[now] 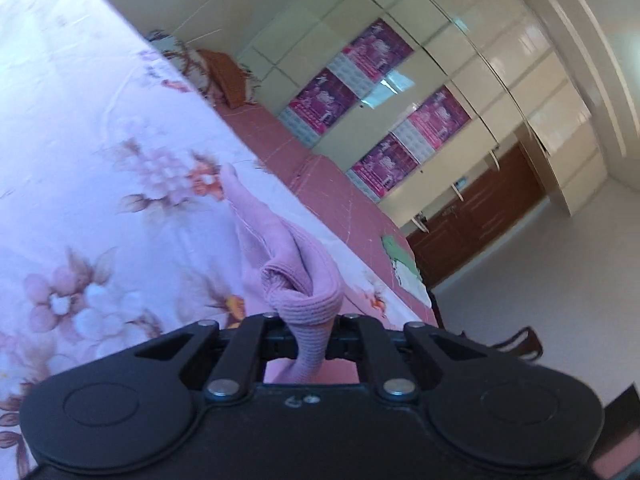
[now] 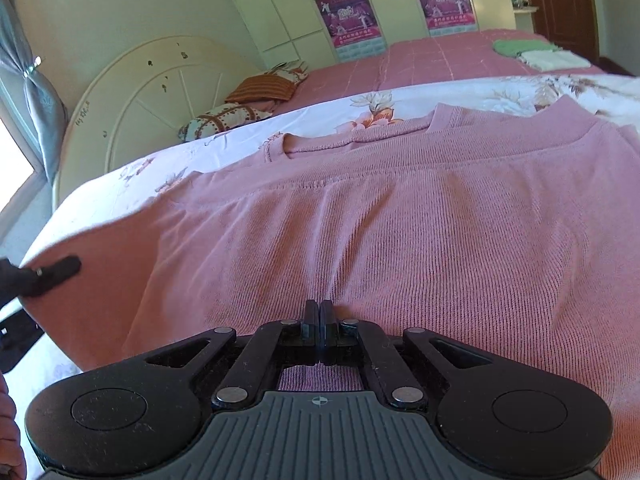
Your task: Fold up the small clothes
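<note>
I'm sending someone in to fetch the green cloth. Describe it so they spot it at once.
Start at the bed with the pink grid-pattern cover, beside the wardrobe. Near its far corner lie two flat cloths touching. The green cloth is the one nearer the wardrobe; its neighbour, the white cloth, is pale.

bright daylight fills both views. in the right wrist view it comes from a window (image 2: 12,160) at the left edge, blown out white. glare streaks the glossy wardrobe doors (image 1: 520,92) at the left wrist view's upper right. that view is motion-blurred. fisheye bending and dark corners mark both frames.
</note>
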Demonstrator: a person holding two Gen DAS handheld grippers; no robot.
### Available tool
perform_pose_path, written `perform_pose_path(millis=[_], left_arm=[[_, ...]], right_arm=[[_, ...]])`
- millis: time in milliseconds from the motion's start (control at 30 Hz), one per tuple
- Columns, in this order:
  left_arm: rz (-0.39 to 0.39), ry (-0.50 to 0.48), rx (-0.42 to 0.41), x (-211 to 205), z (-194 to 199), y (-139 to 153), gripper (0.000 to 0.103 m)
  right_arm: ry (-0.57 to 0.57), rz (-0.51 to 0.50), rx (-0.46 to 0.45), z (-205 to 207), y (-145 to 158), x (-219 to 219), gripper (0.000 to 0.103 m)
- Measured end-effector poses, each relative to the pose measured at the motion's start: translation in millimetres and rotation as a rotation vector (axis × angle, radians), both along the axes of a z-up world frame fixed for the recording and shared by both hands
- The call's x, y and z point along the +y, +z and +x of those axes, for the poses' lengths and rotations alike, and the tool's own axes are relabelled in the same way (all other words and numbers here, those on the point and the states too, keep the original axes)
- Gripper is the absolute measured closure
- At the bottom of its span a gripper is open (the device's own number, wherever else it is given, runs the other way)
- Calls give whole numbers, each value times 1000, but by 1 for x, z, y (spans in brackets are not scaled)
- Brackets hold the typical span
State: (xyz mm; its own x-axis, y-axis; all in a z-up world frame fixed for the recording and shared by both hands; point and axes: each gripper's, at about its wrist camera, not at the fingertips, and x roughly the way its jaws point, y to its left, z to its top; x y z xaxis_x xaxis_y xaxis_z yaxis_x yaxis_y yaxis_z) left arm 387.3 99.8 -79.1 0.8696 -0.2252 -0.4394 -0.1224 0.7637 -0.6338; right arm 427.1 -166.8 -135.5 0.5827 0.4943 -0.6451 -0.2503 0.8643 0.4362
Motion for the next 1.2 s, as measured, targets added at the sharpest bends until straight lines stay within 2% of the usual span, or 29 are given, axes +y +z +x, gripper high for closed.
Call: perform_pose_path(millis=[133, 200, 267, 367, 467, 500, 533, 567, 600, 633, 700, 800, 867, 967, 1000, 1067, 1133, 1200], left_arm=[[168, -143, -4, -75, 17, 31, 97], [231, -226, -7, -122, 24, 36, 97], [262, -297, -4, -163, 29, 32, 97], [306, -421, 53, -232, 38, 10, 97], [313, -550, 141, -289, 46, -29, 93], [329, -589, 197, -304, 48, -41, 84], [360, -574, 178, -311, 43, -40, 75], [375, -579, 148, -312, 38, -33, 64], [350, -597, 129, -309, 33, -25, 41], [312, -588, 99, -299, 27, -15, 41], [284, -553, 43, -275, 15, 2, 41], [339, -399, 37, -234, 18, 10, 41], [369, -298, 102, -209, 33, 3, 41], [342, -203, 161, -175, 46, -9, 42], [325, -188, 170, -166, 49, -11, 42], [305, -173, 176, -155, 54, -15, 42], [304, -186, 204, -151, 59, -22, 41], [331, -195, 227, -151, 61, -28, 39]], right_arm=[[-147, 129, -51, -9, 16, -56, 103], [-194, 169, -59, -14, 21, -93, 103], [-234, 194, -67, -19, 26, -132, 103], [-326, 197, -86, -30, 34, -190, 103], [-391, 218, -70, -40, 36, -239, 103], [-401, 226, -59, -43, 35, -252, 103], [-404, 238, -48, -45, 33, -261, 103], [-401, 258, -32, -47, 32, -270, 103], [-396, 277, -20, -49, 32, -276, 99], [-387, 292, -19, -51, 33, -280, 77], [-363, 321, -49, -55, 39, -283, 40], [-264, 389, -50, -53, 44, -273, 40], [-206, 392, -35, -45, 45, -257, 40], [-153, 351, 8, -32, 39, -232, 40], [-143, 334, 14, -28, 36, -226, 40], [-124, 317, 42, -17, 29, -219, 48], [-100, 288, 73, -5, 22, -212, 65], [-80, 250, 94, 7, 16, -205, 66]])
